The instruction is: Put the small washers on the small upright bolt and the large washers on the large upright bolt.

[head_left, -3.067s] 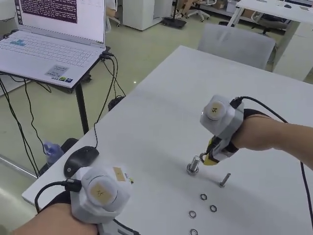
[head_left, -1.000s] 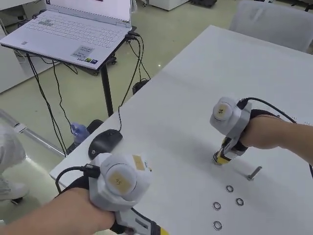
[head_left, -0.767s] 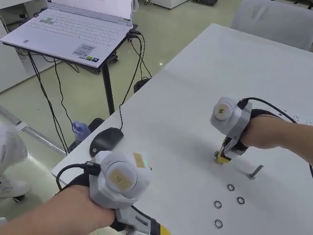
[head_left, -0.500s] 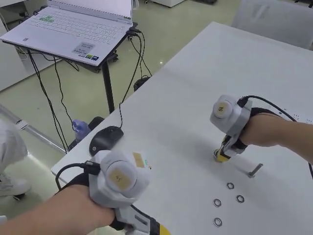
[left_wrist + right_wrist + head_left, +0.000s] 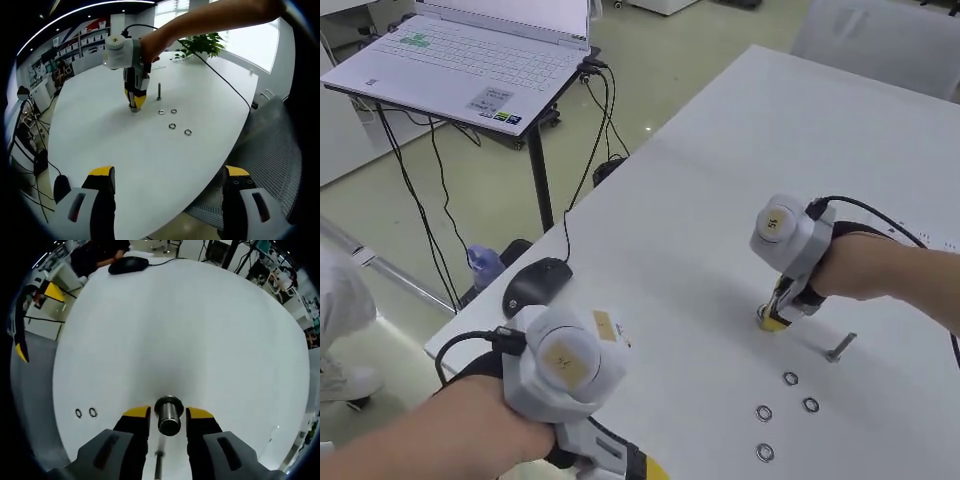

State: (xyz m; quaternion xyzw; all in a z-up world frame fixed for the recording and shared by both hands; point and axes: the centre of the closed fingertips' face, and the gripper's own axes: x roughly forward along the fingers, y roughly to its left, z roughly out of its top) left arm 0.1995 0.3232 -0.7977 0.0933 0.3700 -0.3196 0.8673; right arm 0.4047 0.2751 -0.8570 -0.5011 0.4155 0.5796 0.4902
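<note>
Right gripper [image 5: 773,320] has dropped so its narrow jaws straddle the big bolt [image 5: 169,416] (can't tell if pinching), left gripper [image 5: 170,200] idles wide, so next I reckon: lift clear, fetch the washers [image 5: 790,378] lying near the small bolt [image 5: 839,347].

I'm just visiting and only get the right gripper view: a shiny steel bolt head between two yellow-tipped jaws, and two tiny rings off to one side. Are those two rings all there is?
Observer: No, there are four. The head view shows four small metal ring washers lying flat on the white table, close to the right gripper.
Operator: And what is the other hand doing?
Observer: The left gripper hovers near the table's edge, apart from the washers. Its jaws are wide open with nothing between them.
Operator: Is anything else around the bench?
Observer: Yes, an open silver laptop sits on a black stand beside the table.
</note>
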